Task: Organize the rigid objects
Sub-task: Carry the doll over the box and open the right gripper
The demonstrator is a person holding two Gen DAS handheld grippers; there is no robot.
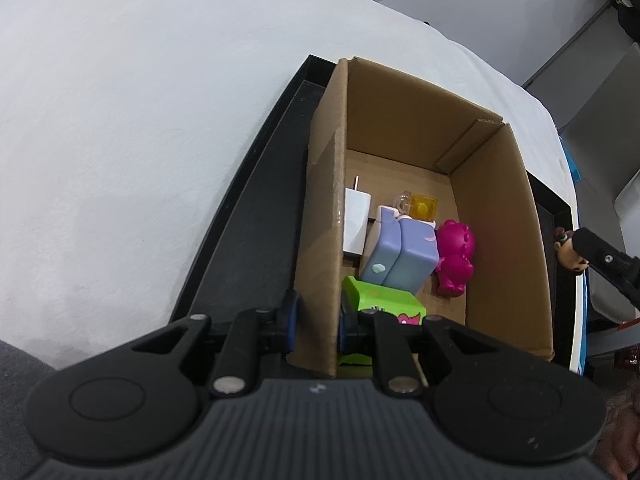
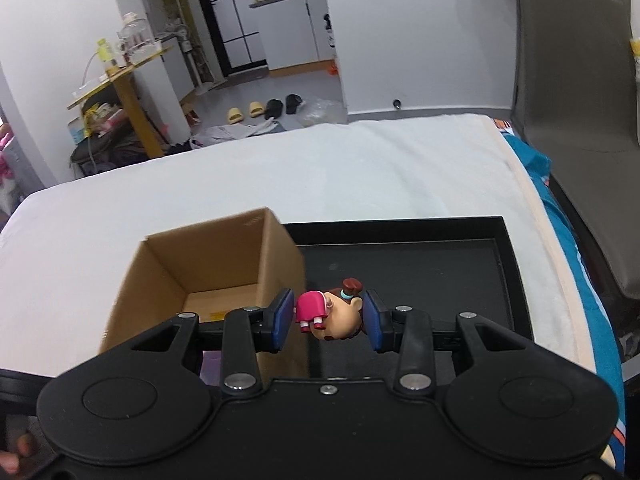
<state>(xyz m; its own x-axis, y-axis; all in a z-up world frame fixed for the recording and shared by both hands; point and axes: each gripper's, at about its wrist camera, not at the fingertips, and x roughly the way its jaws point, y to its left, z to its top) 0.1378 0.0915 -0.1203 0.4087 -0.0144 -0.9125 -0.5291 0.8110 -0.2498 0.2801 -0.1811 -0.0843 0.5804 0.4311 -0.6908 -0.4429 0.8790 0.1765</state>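
While the right gripper (image 2: 329, 316) is clamped on the small doll figure (image 2: 334, 314), whose long axis lies crosswise from pad to pad, the open cardboard box (image 2: 208, 256) stands just to its left and a little farther. The left gripper (image 1: 316, 320) pinches the box's near left wall. Inside lie a purple carton (image 1: 400, 252), a green carton (image 1: 384, 300) and a magenta bear (image 1: 454, 258). The black tray (image 2: 420, 268) is underneath.

Small doll figurine (image 2: 334, 314) – pink dress, tan head, brown bun – lies sideways between the right gripper's (image 2: 328, 318) pads, clamped, just right of the open cardboard box (image 2: 280, 248). The left gripper's (image 1: 316, 320) jaws straddle the box's wall; inside, ahead of them – green carton (image 1: 384, 300), lilac carton (image 1: 404, 256), magenta bear (image 1: 456, 256), white block (image 1: 356, 220), yellow cube (image 1: 426, 204).
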